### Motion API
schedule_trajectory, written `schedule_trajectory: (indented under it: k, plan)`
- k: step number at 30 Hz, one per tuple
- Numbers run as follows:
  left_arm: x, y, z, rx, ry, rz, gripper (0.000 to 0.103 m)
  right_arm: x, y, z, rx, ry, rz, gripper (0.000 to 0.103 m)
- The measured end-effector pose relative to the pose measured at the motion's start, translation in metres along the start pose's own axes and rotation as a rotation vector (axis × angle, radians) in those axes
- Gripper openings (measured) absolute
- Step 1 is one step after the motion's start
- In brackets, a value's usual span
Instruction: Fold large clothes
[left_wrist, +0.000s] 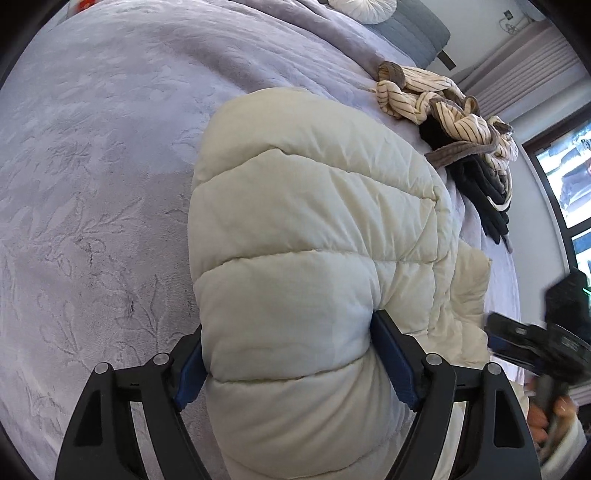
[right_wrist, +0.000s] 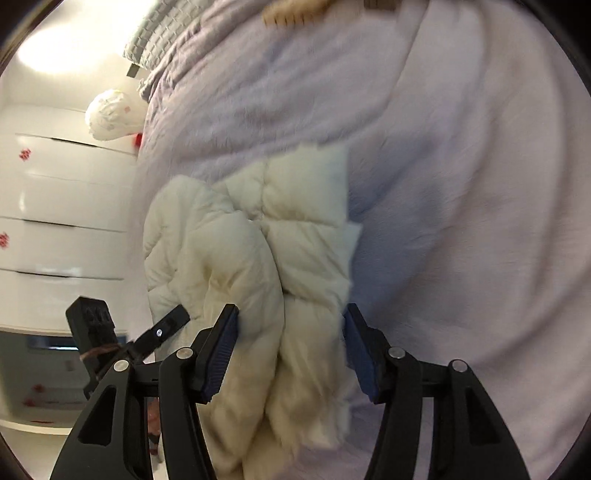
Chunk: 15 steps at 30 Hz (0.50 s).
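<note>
Left wrist view: the left claw (left_wrist: 291, 363) grips a thick fold of the cream puffer jacket (left_wrist: 314, 229) lying on the lavender bed (left_wrist: 92, 166) by its near edge. The right claw (right_wrist: 290, 354) straddles another bunch, contact unclear. Judged mid-fold; next, lay it flat and let go.

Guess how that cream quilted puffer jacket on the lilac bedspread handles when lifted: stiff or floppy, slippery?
The cream quilted puffer jacket probably flops: it sags in soft folds. Likely light for its bulk, since the padded sections billow. Its smooth shell may slip between the left claw pads, which only dent it.
</note>
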<state>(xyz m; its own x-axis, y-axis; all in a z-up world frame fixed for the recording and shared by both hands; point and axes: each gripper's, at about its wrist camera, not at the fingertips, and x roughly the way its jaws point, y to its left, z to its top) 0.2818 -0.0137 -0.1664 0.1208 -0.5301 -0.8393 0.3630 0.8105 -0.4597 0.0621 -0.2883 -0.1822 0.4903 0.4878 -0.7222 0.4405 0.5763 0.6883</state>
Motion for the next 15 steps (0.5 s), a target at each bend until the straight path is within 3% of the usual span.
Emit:
schedule_trajectory:
  k: [2,4,8,10,15]
  plan:
    - [-0.003,0.002,-0.001,-0.002,-0.002,0.006,0.081,-0.022,0.027,-0.004,-0.038,-0.041,0.012,0.042]
    - [-0.003,0.001,-0.003,0.001,-0.004,0.018,0.081,-0.038,0.042,-0.014,-0.085,-0.052,0.036,0.041]
    - [-0.006,-0.002,-0.004,0.008,-0.005,0.046,0.081,-0.026,0.098,-0.02,-0.212,-0.009,0.059,0.041]
    - [-0.008,-0.003,-0.004,0.012,-0.007,0.057,0.081,-0.013,0.121,-0.019,-0.276,0.01,0.033,0.041]
    - [-0.025,-0.008,-0.003,0.012,-0.042,0.096,0.081,0.011,0.13,-0.025,-0.319,0.043,-0.086,0.041]
